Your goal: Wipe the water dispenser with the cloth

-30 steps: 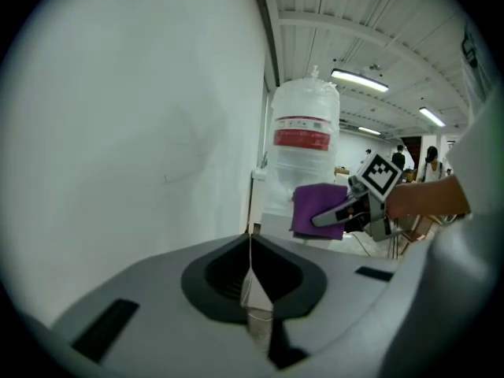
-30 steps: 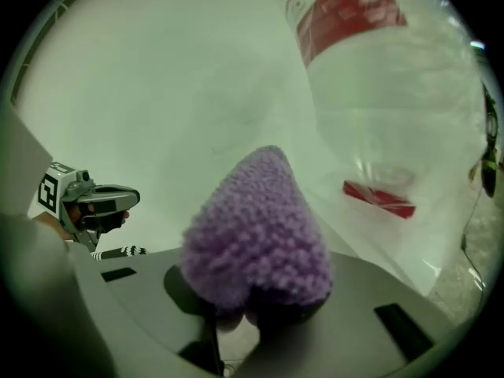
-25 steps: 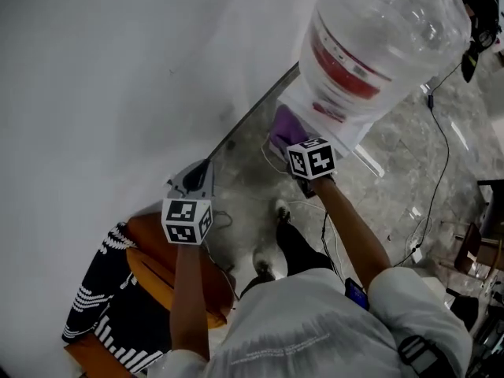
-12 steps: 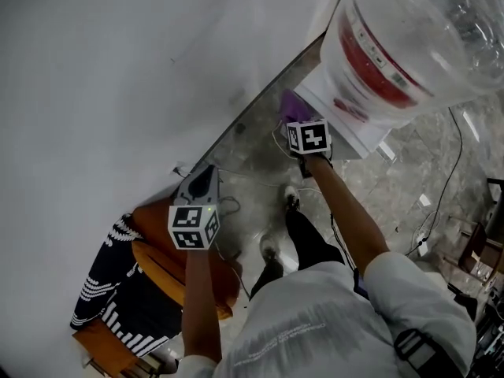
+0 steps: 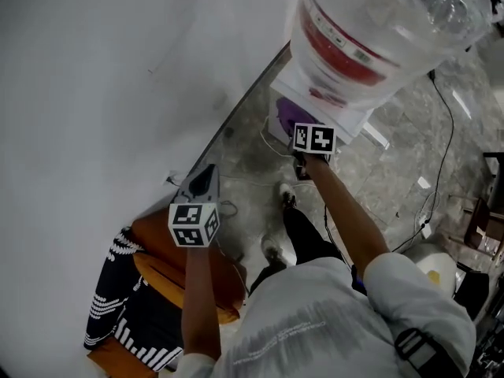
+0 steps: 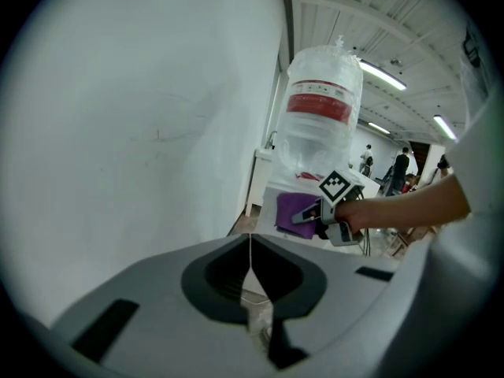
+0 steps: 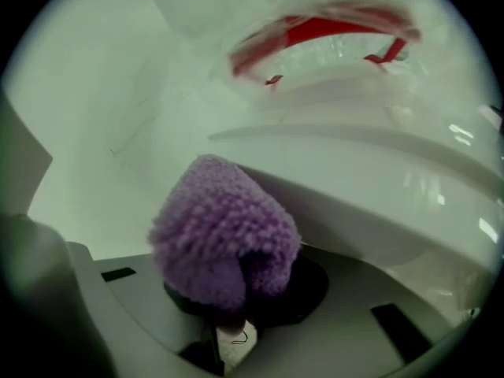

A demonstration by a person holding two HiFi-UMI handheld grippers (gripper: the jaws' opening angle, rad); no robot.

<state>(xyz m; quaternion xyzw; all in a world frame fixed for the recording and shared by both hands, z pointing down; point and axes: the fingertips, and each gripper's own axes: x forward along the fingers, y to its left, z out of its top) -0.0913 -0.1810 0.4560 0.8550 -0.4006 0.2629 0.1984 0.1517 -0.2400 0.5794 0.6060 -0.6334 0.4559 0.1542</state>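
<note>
The water dispenser (image 5: 315, 101) is a white cabinet with a large clear bottle (image 5: 386, 22) bearing a red label; it also shows in the left gripper view (image 6: 319, 124). My right gripper (image 6: 305, 214) is shut on a fluffy purple cloth (image 7: 224, 231) and presses it against the dispenser's white body (image 7: 370, 172) just under the bottle. From the head view the cloth (image 5: 291, 115) peeks out beyond the right gripper's marker cube (image 5: 313, 138). My left gripper (image 6: 250, 241) is held low and apart, about a metre from the dispenser; its jaws are shut with nothing between them.
A white wall (image 5: 102, 77) runs along the left, close behind the dispenser. Cables (image 5: 441, 124) trail over the marbled floor (image 5: 394, 187). An orange seat (image 5: 157, 266) with a black-and-white patterned fabric (image 5: 118, 305) is at the lower left. People stand far off (image 6: 402, 168).
The head view has swung, so the dispenser sits differently in frame. The right gripper has shifted the cloth a little across the dispenser's body. The left gripper has barely moved.
</note>
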